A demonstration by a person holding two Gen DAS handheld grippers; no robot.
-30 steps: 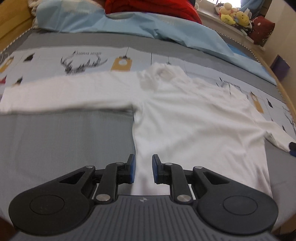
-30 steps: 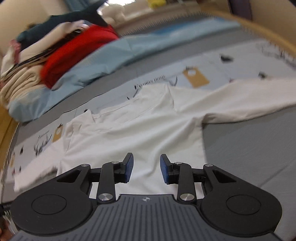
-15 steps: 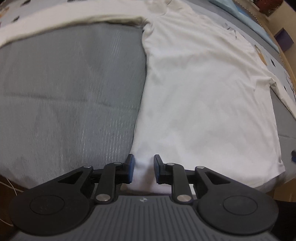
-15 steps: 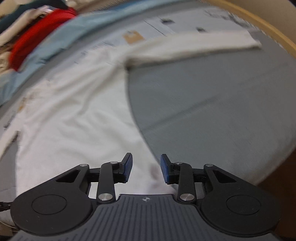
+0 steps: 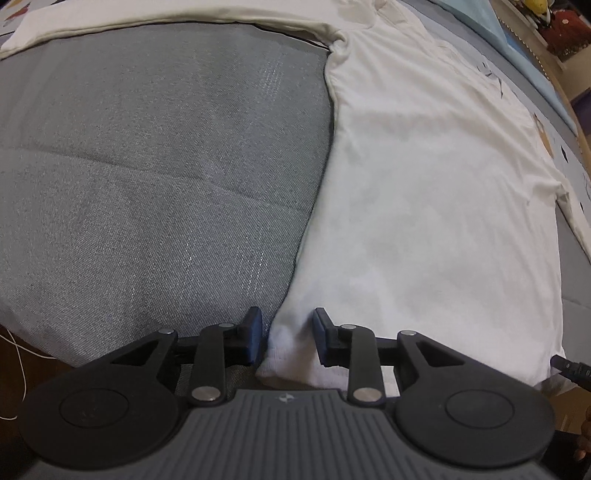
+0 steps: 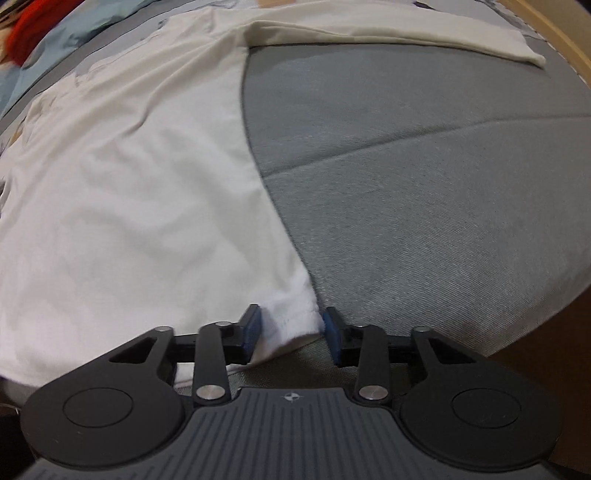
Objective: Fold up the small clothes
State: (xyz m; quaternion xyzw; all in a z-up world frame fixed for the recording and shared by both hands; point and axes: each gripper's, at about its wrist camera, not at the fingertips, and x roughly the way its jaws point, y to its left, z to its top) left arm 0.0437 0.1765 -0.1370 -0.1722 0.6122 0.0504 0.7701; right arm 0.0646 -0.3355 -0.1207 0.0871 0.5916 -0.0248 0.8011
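A white long-sleeved shirt lies flat on a grey bed cover, both sleeves stretched out sideways. My left gripper is open, its jaws on either side of the shirt's lower left hem corner. My right gripper is open, its jaws on either side of the lower right hem corner. The shirt also shows in the right wrist view, its right sleeve reaching to the far right.
The grey bed cover spreads left of the shirt, and right of it in the right wrist view. The bed's front edge is just under both grippers. Blue bedding and a red cloth lie at the far side.
Both grippers have dropped from above the shirt's middle to the near hem and moved outward to its corners. The jaws stay open throughout.
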